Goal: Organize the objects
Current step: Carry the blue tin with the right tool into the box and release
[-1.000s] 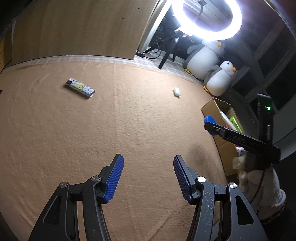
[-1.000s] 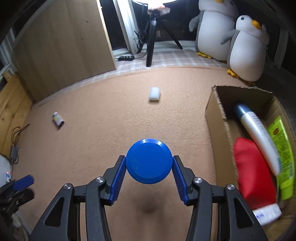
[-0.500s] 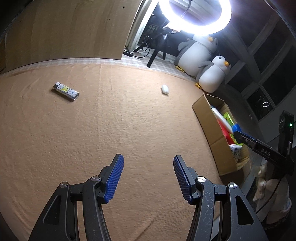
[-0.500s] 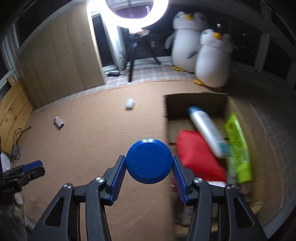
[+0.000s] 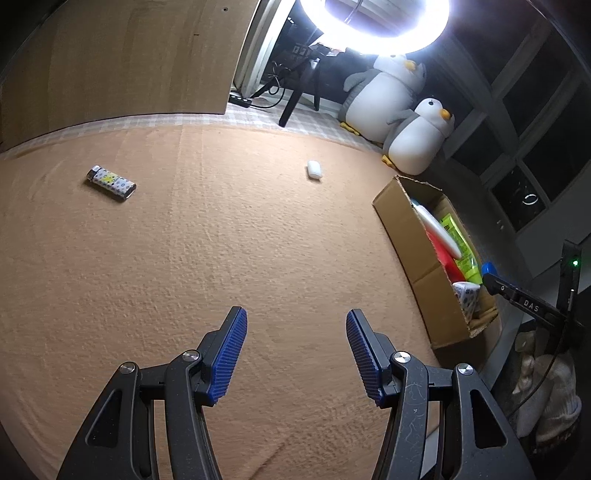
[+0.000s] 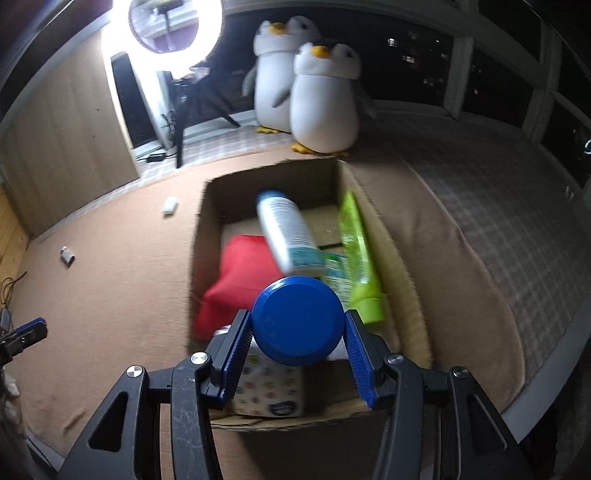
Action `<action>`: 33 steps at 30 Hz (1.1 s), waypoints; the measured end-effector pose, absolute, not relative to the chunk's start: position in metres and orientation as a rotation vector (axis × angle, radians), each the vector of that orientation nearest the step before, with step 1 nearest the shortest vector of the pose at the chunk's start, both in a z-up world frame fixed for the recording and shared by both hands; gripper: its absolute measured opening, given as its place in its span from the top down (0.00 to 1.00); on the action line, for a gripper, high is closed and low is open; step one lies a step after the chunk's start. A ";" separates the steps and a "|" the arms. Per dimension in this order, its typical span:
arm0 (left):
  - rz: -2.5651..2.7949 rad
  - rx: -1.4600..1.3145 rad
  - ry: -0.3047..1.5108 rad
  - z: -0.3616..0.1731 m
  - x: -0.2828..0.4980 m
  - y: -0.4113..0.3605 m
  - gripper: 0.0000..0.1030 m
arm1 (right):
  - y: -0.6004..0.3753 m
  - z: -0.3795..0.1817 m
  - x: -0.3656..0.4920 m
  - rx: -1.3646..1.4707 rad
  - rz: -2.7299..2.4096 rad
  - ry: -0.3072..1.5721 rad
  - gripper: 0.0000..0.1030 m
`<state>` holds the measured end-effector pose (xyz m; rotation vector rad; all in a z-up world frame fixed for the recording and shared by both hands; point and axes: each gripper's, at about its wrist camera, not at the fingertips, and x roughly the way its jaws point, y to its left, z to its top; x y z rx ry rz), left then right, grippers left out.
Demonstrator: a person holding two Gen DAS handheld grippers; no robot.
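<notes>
Orange-brown carpet (image 5: 221, 258) covers the floor and lies bare and wide in front of the left gripper (image 5: 293, 354), whose jaws stand far apart with nothing between them. At the carpet's right edge stands an open cardboard box (image 6: 201, 236), and beyond it two plush penguins (image 6: 325, 99) and a ring light (image 6: 175, 27) on a tripod close the far side. The right gripper (image 6: 297, 345) hangs above the near end of the box, its jaws pressed on both sides of a blue round container (image 6: 297, 321), whose flat round face points to the camera. Inside the box a white bottle (image 6: 286, 230), a green tube (image 6: 356, 254) and a red pouch (image 6: 236, 280) lie with their long axes along the box, and a patterned packet (image 6: 269, 387) fills the near end. On the open carpet a lighter (image 5: 110, 182) lies slanted at the left, and a small white case (image 5: 314, 170) lies well apart from it, nearer the box
</notes>
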<state>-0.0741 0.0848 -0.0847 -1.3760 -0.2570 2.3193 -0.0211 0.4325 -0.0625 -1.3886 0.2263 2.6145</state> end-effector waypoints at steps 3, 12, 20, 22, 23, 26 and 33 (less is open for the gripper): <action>2.316 -1.375 -0.249 -0.084 -0.073 0.090 0.42 | 0.442 -0.067 -0.020 -1.394 2.598 0.234 0.55; 2.316 -1.376 -0.240 -0.083 -0.073 0.100 0.42 | 0.454 -0.075 -0.022 -1.414 2.578 0.227 0.55; 2.312 -1.376 -0.232 -0.083 -0.072 0.102 0.42 | 0.457 -0.077 -0.023 -1.418 2.567 0.228 0.55; 2.313 -1.377 -0.233 -0.083 -0.072 0.102 0.42 | 0.458 -0.077 -0.023 -1.417 2.564 0.228 0.55; 2.313 -1.377 -0.233 -0.083 -0.072 0.102 0.42 | 0.458 -0.077 -0.023 -1.416 2.563 0.231 0.55; 2.313 -1.376 -0.232 -0.083 -0.072 0.102 0.42 | 0.460 -0.078 -0.022 -1.417 2.557 0.237 0.55; 2.312 -1.378 -0.234 -0.084 -0.071 0.101 0.42 | 0.459 -0.077 -0.021 -1.407 2.547 0.233 0.54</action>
